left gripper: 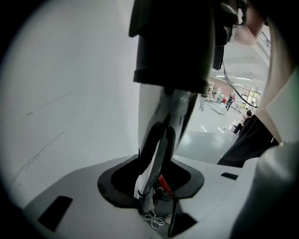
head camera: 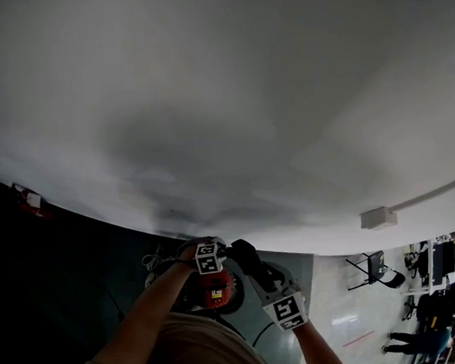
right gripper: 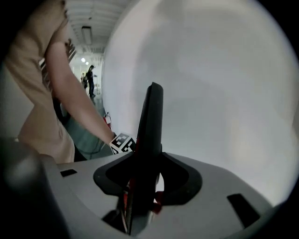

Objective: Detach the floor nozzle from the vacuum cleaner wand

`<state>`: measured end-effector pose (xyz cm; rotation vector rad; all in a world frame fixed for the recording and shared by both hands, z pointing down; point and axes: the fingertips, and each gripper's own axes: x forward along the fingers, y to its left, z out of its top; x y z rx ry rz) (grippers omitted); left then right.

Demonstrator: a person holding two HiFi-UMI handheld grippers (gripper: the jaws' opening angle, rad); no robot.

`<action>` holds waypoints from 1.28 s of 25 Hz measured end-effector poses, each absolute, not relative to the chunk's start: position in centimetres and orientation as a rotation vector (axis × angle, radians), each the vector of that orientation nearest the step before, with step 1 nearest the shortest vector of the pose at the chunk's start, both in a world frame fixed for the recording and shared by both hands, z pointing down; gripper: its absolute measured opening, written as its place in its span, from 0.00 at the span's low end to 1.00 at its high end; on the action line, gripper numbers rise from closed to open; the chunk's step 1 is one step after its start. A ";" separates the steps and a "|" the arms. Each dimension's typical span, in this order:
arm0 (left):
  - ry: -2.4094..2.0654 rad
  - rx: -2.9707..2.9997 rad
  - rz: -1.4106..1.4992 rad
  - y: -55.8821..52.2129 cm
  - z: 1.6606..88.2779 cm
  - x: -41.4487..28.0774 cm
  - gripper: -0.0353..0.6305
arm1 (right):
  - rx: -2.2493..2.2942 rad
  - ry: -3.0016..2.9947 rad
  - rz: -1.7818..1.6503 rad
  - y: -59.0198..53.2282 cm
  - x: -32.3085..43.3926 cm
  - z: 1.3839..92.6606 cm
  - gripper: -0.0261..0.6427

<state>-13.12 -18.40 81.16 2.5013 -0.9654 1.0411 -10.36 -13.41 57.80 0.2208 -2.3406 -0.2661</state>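
The head view is mostly white wall, with both grippers low in the middle. My left gripper (head camera: 214, 257) hovers over a red vacuum cleaner body (head camera: 217, 290). In the left gripper view its fingers (left gripper: 150, 144) rise to a large dark part (left gripper: 173, 42) and seem closed on it; I cannot tell whether that part is wand or nozzle. My right gripper (head camera: 241, 251) points at the left one's marker cube (right gripper: 122, 142). Its fingers (right gripper: 150, 135) look like one black upright slab with no gap showing. No floor nozzle is clearly visible.
A white wall (head camera: 222, 101) fills the far side, with a small white box (head camera: 378, 217) on it. A dark panel (head camera: 65, 287) is at the lower left. A folding chair (head camera: 375, 268) and people (head camera: 410, 343) stand at the right.
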 end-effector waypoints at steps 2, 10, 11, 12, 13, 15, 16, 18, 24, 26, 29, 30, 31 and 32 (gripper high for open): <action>-0.986 2.490 1.024 -18.2 81.2 -13.0 0.28 | 0.247 -2.325 -0.371 -12.3 -10.3 58.0 0.31; -0.972 2.445 1.123 -18.2 81.5 -13.8 0.28 | 0.116 -2.381 -0.226 -14.3 -11.6 59.8 0.35; -0.968 2.440 1.134 -18.3 81.5 -13.9 0.28 | 0.132 -2.344 -0.271 -14.5 -12.3 60.3 0.38; -0.973 2.433 1.138 -18.4 81.6 -14.0 0.28 | 0.154 -2.327 -0.289 -14.7 -12.9 60.7 0.38; -0.982 2.426 1.134 -18.4 81.6 -14.2 0.28 | 0.174 -2.330 -0.281 -14.9 -13.4 60.9 0.38; -0.986 2.426 1.116 -18.4 81.5 -14.6 0.28 | 0.193 -2.368 -0.227 -15.0 -14.0 60.7 0.38; -0.975 2.436 1.098 -18.2 81.5 -14.7 0.28 | 0.195 -2.385 -0.211 -14.8 -14.1 60.6 0.38; -0.939 2.462 1.040 -17.8 81.4 -14.5 0.28 | 0.187 -2.376 -0.302 -13.5 -14.1 60.2 0.38; -0.936 2.507 0.975 -17.2 81.1 -14.2 0.29 | 0.228 -2.390 -0.182 -13.3 -13.1 60.1 0.38; -0.898 2.544 1.003 -17.4 81.2 -13.3 0.29 | 0.238 -2.391 -0.124 -13.5 -12.3 59.4 0.38; -0.857 2.579 1.035 -16.8 81.8 -11.9 0.29 | 0.222 -2.307 -0.413 -11.3 -11.1 59.5 0.38; -0.855 2.587 1.038 -16.6 82.0 -11.6 0.29 | 0.250 -2.335 -0.317 -11.8 -10.3 59.7 0.38; -0.859 2.597 1.039 -16.5 82.0 -11.3 0.29 | 0.290 -2.379 -0.142 -12.9 -9.4 59.7 0.38; -0.864 2.606 1.042 -16.7 82.0 -11.1 0.29 | 0.321 -2.408 0.005 -14.1 -8.7 59.6 0.37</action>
